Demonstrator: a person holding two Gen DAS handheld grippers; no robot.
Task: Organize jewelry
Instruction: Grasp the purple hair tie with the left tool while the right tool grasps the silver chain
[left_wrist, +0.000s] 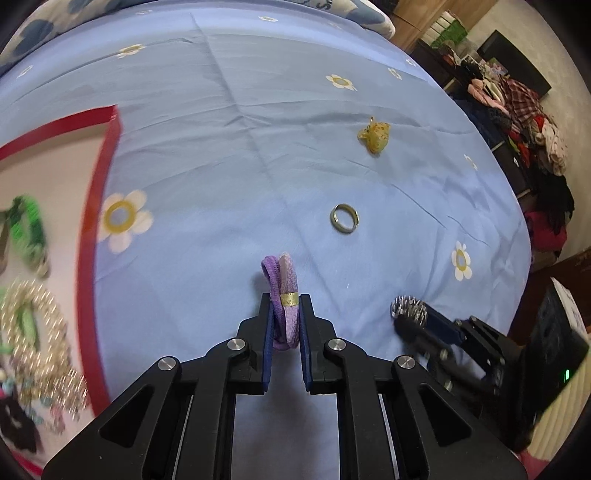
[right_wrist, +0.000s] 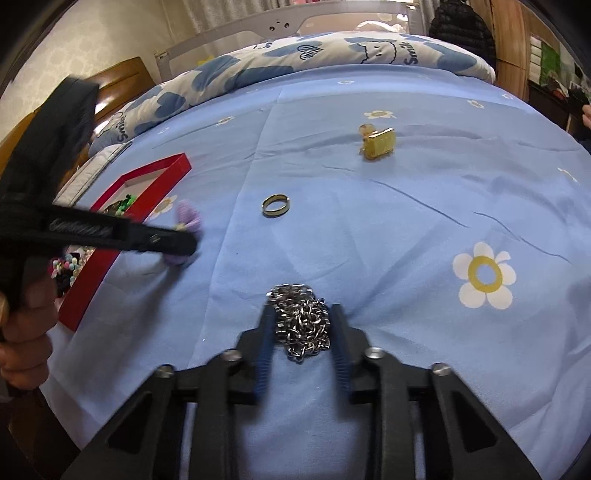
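We have both tongs down on the bed (left_wrist: 229, 122), each busy with its own piece, so two items can go to the box in one trip. Nearest us, the left tongs (left_wrist: 287, 306) are clamped on the purple hair tie (left_wrist: 282, 295), the blue pads squeezing it right at its gold band, where the two loops are bound and cannot slip apart. The tie stands on edge between the pads, its far end just above the sheet, right of the box.

The right tongs (right_wrist: 302, 317) straddle the chain (right_wrist: 301, 325), which lies heaped in a pile farther right of the box than the tie. The pads sit against both sides of the heap and look closed on it, gathering the loose links into one lump instead of one trailing end.

The red box (left_wrist: 88, 236) lies open at the bed's left edge, already holding beads and a green piece, so we judge it the place where everything goes.

Beyond the tie, still right of the box, the ring (left_wrist: 344, 218) lies flat and untouched. Farthest from the box sits the yellow clip (left_wrist: 375, 136), also waiting its turn.
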